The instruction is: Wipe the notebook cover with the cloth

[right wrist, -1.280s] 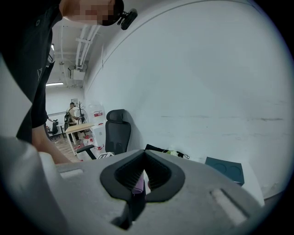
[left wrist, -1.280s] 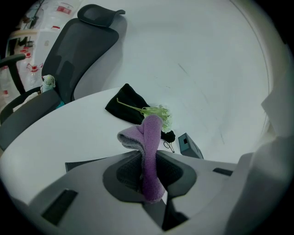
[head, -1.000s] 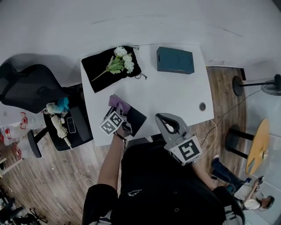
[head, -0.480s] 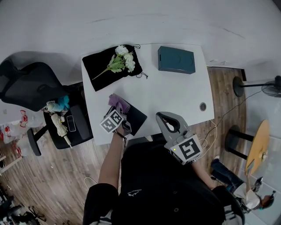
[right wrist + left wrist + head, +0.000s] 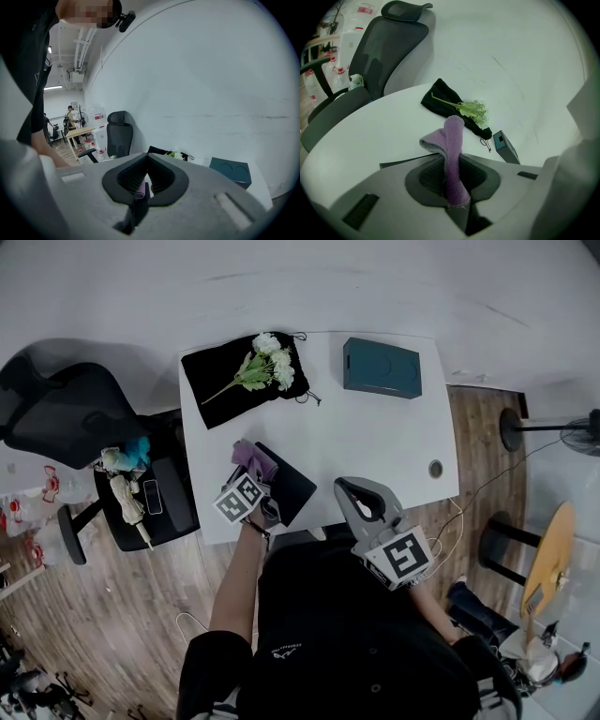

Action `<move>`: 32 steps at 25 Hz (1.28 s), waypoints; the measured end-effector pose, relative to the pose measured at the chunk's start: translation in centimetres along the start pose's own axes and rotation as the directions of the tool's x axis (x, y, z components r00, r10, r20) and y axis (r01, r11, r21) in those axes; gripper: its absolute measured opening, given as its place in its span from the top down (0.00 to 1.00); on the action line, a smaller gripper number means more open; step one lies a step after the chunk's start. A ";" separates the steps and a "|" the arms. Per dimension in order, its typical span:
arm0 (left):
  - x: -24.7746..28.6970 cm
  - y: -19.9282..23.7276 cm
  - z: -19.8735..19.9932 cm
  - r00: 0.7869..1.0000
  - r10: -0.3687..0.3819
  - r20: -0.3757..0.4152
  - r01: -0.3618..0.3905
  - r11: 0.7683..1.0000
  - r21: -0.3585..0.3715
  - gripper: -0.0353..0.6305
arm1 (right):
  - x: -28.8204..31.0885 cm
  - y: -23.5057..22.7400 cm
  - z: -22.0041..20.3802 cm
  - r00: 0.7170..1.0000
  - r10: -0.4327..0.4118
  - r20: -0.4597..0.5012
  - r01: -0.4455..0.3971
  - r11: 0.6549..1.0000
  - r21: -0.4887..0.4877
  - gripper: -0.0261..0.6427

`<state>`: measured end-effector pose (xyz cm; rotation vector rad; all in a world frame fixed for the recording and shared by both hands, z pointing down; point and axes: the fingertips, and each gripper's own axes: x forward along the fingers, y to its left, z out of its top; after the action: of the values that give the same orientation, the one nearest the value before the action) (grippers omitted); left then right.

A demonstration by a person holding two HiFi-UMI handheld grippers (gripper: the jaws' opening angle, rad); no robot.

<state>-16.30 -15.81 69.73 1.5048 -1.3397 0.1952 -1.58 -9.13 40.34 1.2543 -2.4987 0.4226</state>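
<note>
Little has shifted: left hand-held gripper (image 5: 451, 161) still pinches the cloth (image 5: 452, 133) at the notebook (image 5: 292, 486) corner; right hand-held gripper (image 5: 146, 183) closed, empty; next, sweep across the cover

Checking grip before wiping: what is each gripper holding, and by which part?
The left gripper is shut on the purple cloth, pinching its lower end; the rest sticks up past the jaws. The right gripper holds nothing.

White table (image 5: 356, 437): black bag (image 5: 211, 385) at 11 o'clock, teal box (image 5: 382, 367) at 1 o'clock, dark notebook (image 5: 291, 486) at 7 o'clock by the edge, grommet (image 5: 435, 468) at 4 o'clock.
</note>
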 end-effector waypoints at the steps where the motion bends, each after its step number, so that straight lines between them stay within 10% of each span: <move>1: -0.1 0.1 0.0 1.000 0.002 0.001 -0.002 1.000 0.003 0.84 | 0.0 0.1 0.0 1.000 0.002 0.000 -0.002 1.000 -0.001 0.95; 32: -3.4 3.9 -0.6 0.997 0.069 0.040 -0.069 0.998 -0.013 0.84 | 1.1 2.6 -0.2 0.994 0.111 0.003 -0.111 0.994 -0.014 0.95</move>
<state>-20.33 -12.46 69.90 1.4606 -1.4242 0.2014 -4.26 -8.42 40.64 1.1159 -2.5783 0.4294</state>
